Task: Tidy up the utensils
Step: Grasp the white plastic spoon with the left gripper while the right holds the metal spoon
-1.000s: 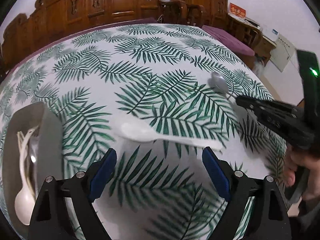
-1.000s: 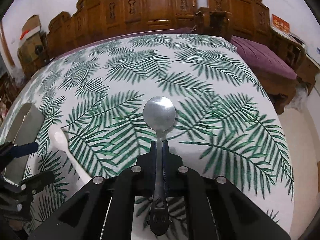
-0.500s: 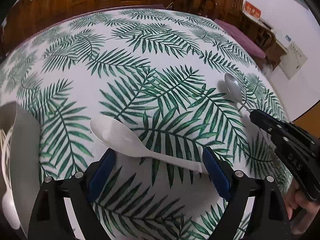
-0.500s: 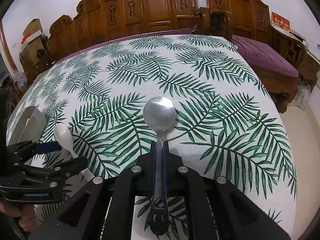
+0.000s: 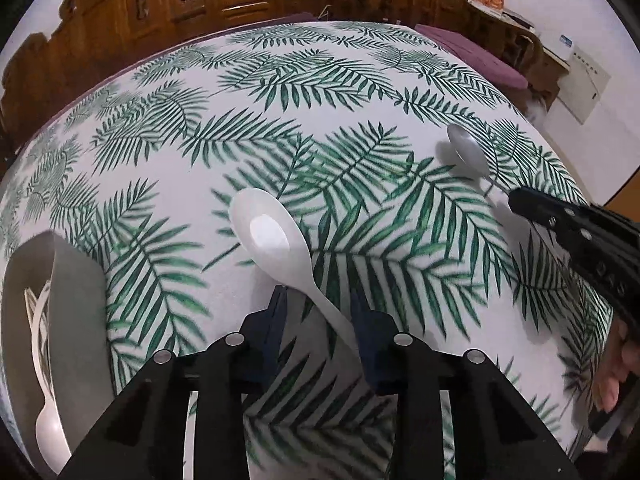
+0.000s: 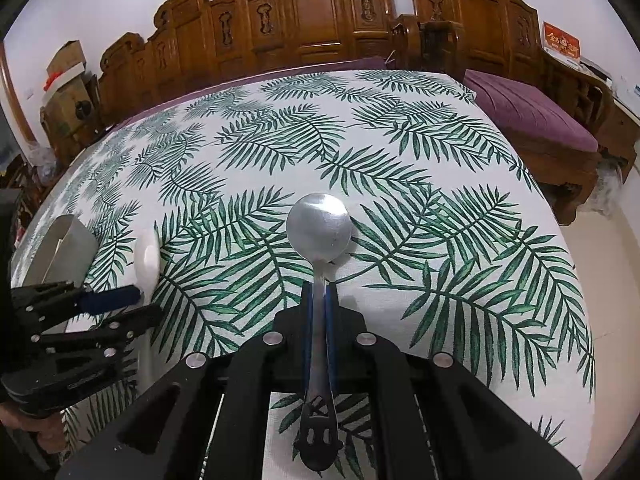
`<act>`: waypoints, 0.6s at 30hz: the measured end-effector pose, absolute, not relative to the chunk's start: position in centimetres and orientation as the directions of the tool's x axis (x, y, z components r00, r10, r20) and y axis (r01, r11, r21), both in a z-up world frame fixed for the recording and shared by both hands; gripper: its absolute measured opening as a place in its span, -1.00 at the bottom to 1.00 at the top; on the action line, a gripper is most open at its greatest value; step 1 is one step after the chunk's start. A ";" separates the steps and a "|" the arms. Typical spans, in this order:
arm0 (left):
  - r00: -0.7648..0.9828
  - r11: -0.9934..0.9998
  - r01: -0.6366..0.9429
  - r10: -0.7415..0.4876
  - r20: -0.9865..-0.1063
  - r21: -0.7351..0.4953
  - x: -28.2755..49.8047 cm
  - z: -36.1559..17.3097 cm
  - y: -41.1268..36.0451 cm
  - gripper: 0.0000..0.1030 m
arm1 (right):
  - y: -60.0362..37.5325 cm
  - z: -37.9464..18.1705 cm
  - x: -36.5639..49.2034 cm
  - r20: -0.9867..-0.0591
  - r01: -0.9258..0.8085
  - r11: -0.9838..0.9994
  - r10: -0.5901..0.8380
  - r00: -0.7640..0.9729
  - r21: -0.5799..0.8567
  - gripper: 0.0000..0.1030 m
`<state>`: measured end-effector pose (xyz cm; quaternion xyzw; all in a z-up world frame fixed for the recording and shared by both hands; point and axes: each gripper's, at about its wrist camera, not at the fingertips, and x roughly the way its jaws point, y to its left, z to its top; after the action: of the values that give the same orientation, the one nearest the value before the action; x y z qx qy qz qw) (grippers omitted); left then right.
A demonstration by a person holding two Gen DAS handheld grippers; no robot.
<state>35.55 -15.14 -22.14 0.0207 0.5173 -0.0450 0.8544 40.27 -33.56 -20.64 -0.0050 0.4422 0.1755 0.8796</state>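
Observation:
A white plastic spoon (image 5: 276, 240) lies bowl-up on the leaf-print tablecloth. My left gripper (image 5: 320, 304) has its jaws drawn in around the handle, which touches the right pad; a gap shows on the left. In the right wrist view the white spoon (image 6: 147, 256) and left gripper (image 6: 120, 304) sit at the left. My right gripper (image 6: 319, 292) is shut on a metal spoon (image 6: 319, 228), held just above the cloth; the spoon also shows in the left wrist view (image 5: 468, 152).
A grey tray (image 5: 76, 280) at the table's left edge holds several white plastic utensils (image 5: 44, 320); it also shows in the right wrist view (image 6: 64, 248). Carved wooden chairs (image 6: 312, 12) line the far side. A purple-cushioned bench (image 6: 528, 112) stands at the right.
My left gripper has turned to line up with the white spoon and its jaws have narrowed around the handle. My right gripper holds the metal spoon as before.

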 end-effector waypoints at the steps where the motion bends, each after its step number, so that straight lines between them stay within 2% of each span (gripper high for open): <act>1: 0.459 0.995 0.104 -0.055 -0.887 -0.008 35.3 -22.1 -15.0 -0.58 | -33.4 -20.6 40.2 -0.779 -0.317 0.937 0.306 0.547 0.145 -0.86; 4: 0.446 0.993 0.119 -0.072 -0.892 -0.021 34.7 -22.0 -14.6 -0.86 | -33.0 -20.6 40.2 -0.780 -0.324 0.935 0.309 0.544 0.144 -0.86; 5: 0.441 0.992 0.121 -0.081 -0.894 -0.030 34.6 -22.0 -14.4 -0.88 | -32.9 -20.6 40.1 -0.780 -0.328 0.934 0.309 0.544 0.142 -0.86; 18: 0.480 0.981 0.193 -0.106 -0.871 -0.013 31.6 -19.8 -13.7 -0.88 | -30.6 -20.2 39.1 -0.783 -0.372 0.922 0.309 0.540 0.108 -0.86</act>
<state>31.57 -13.73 -19.79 0.0435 0.5022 -0.0870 0.8593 39.07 -30.64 -20.18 -0.0358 0.4387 0.1943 0.8767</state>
